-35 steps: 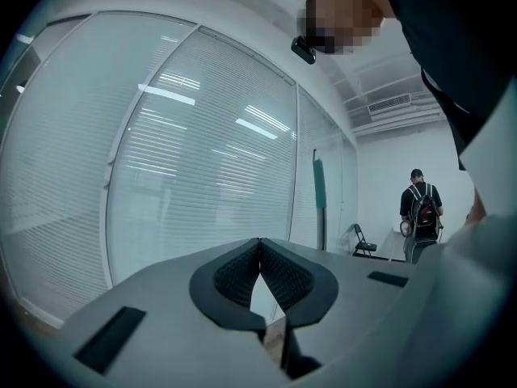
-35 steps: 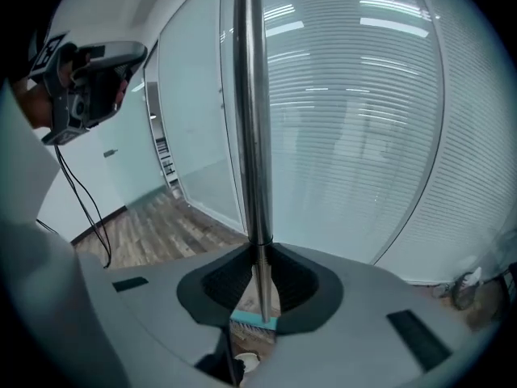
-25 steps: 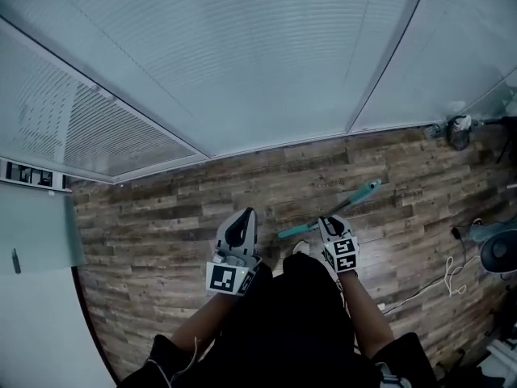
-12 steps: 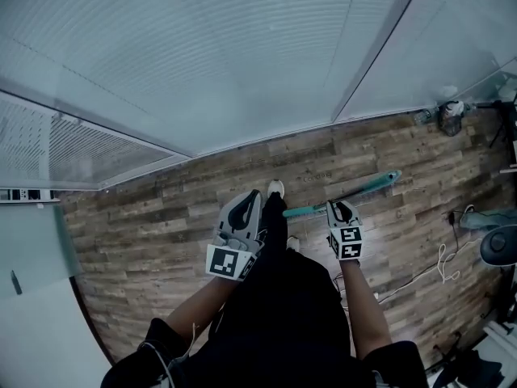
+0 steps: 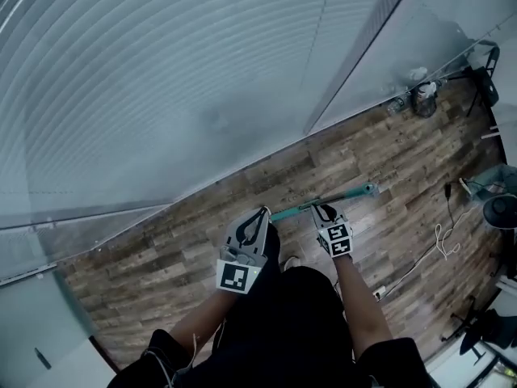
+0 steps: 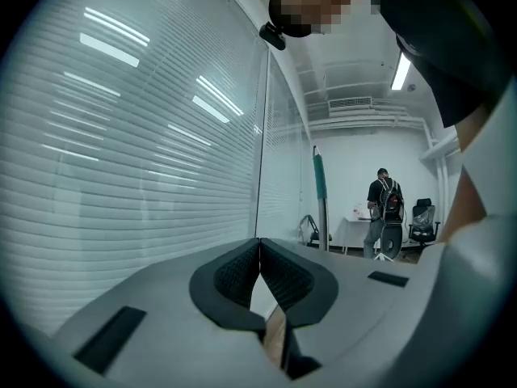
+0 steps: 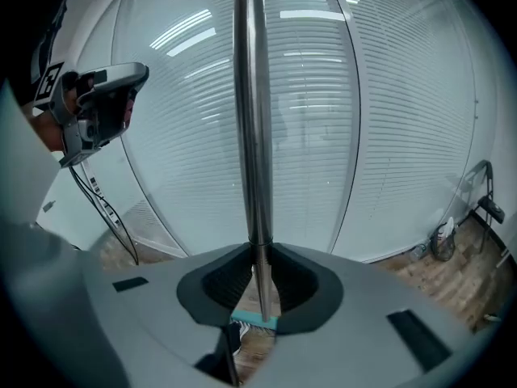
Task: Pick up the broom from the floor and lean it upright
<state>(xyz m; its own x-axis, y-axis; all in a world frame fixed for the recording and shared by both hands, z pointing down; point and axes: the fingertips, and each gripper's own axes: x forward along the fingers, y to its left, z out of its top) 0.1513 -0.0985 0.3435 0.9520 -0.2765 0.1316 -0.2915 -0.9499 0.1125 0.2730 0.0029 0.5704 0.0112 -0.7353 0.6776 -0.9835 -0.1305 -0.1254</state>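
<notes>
- Right gripper view: the right gripper (image 7: 257, 253) has its jaws closed onto the metal pole of the broom (image 7: 250, 136). The pole sits dead centre between the pads and runs straight up to the top edge of the frame. A teal piece of the broom shows just below the jaws.
- The same view catches the left gripper (image 7: 97, 103) at upper left, apart from the pole, with the blinds wall (image 7: 388, 120) behind.
- Left gripper view: the left gripper (image 6: 259, 245) has its pads pressed together with nothing between them. The broom (image 6: 320, 180) stands upright to the right of the jaws and beyond them, not touching.
- Only this view shows the far room: a person with a backpack (image 6: 383, 208) and an office chair (image 6: 422, 221).
- Head view: the left gripper (image 5: 263, 211) and right gripper (image 5: 321, 208) are side by side over the wood floor (image 5: 161, 265), close to the blinds wall (image 5: 202, 95).
- The broom (image 5: 347, 194) is off the floor, its teal length crossing the right gripper's tips.
- Only here: a white cable (image 5: 440, 241) lying on the floor at right.
</notes>
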